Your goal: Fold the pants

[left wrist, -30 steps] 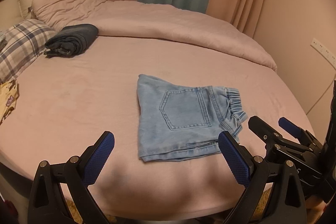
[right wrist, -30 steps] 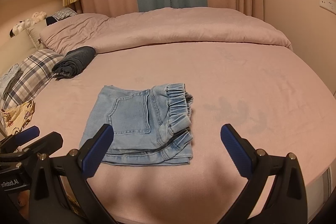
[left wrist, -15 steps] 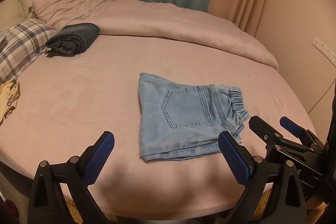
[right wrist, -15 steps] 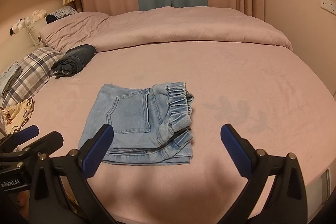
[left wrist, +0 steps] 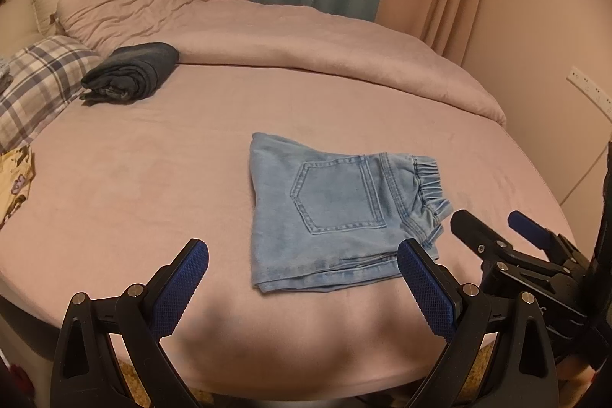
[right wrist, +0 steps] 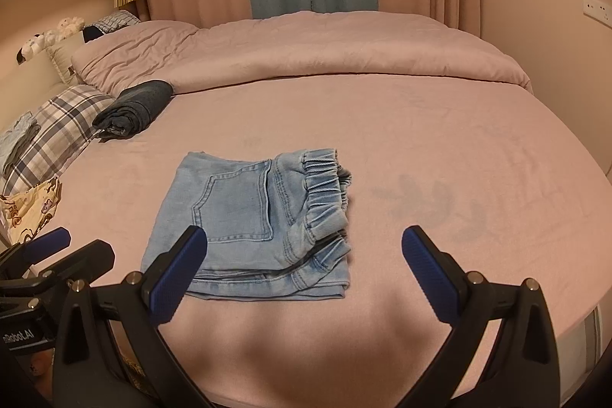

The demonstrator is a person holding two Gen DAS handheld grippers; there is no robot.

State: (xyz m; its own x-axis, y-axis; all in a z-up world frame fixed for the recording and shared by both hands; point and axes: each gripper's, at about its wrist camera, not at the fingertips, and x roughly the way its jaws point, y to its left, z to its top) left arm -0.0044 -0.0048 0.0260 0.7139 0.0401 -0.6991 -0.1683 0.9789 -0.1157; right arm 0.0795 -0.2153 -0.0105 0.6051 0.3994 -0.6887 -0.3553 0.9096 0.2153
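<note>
Light blue denim pants (left wrist: 336, 213) lie folded into a flat square on the pink bed (left wrist: 160, 178), back pocket up, elastic waistband to the right. They also show in the right wrist view (right wrist: 256, 220). My left gripper (left wrist: 302, 278) is open and empty, held above the bed's near edge just short of the pants. My right gripper (right wrist: 302, 270) is open and empty, just short of the pants' near edge. The right gripper also shows in the left wrist view (left wrist: 497, 228) at the right; the left gripper shows in the right wrist view (right wrist: 69, 247) at the left.
A rolled dark blue garment (left wrist: 130, 73) lies at the far left by a plaid pillow (left wrist: 34, 86). A folded pink duvet (left wrist: 306, 44) runs along the back. A yellow printed cloth (left wrist: 15, 178) lies at the left edge. Curtains and a wall stand behind.
Both grippers have drawn back slightly from the pants, staying open. The pants have not moved.
</note>
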